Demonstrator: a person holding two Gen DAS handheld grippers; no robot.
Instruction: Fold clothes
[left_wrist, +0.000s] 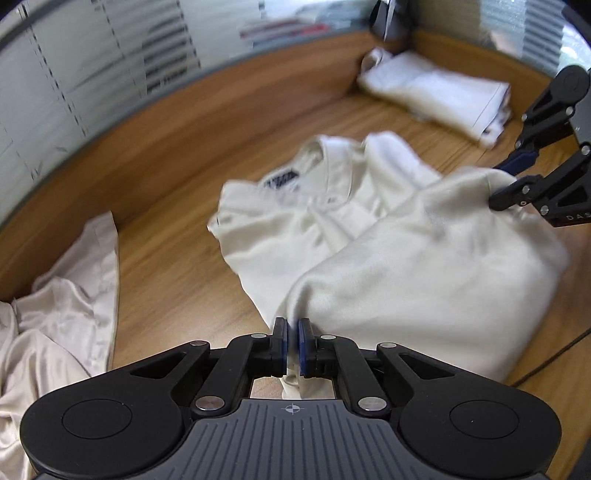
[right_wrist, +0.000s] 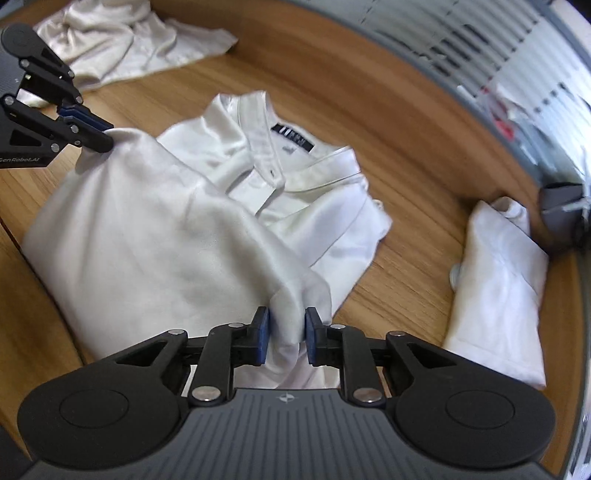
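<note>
Both of my jaw pairs are pinched narrow on white cloth. Starting at the far left of the wooden table (left_wrist: 177, 192), a crumpled beige satin garment (left_wrist: 62, 302) lies in a loose heap, well apart from what I hold. Next comes my left gripper (left_wrist: 292, 345), its 2 blue pads (left_wrist: 282, 339) nearly touching, with a thin bunch of the white polo shirt (left_wrist: 388, 251) squeezed between them at the shirt's lower corner. The shirt lies in the middle of the table, collar and dark neck label (left_wrist: 280, 177) pointing away from me, its bottom half lifted and doubled up over the chest toward the collar. Further right, my right gripper (right_wrist: 286, 338) clamps a thicker wad of the same hem, so its jaws sit a little wider than the left pair but still firmly closed on fabric. From the right wrist view the button placket (right_wrist: 273, 184) shows just past the raised fold, still uncovered. At the far right, near the table's back corner, a folded white garment (right_wrist: 498, 280) rests flat, apart from the polo shirt. Behind the table runs a frosted glass partition (left_wrist: 92, 74) with horizontal stripes.
</note>
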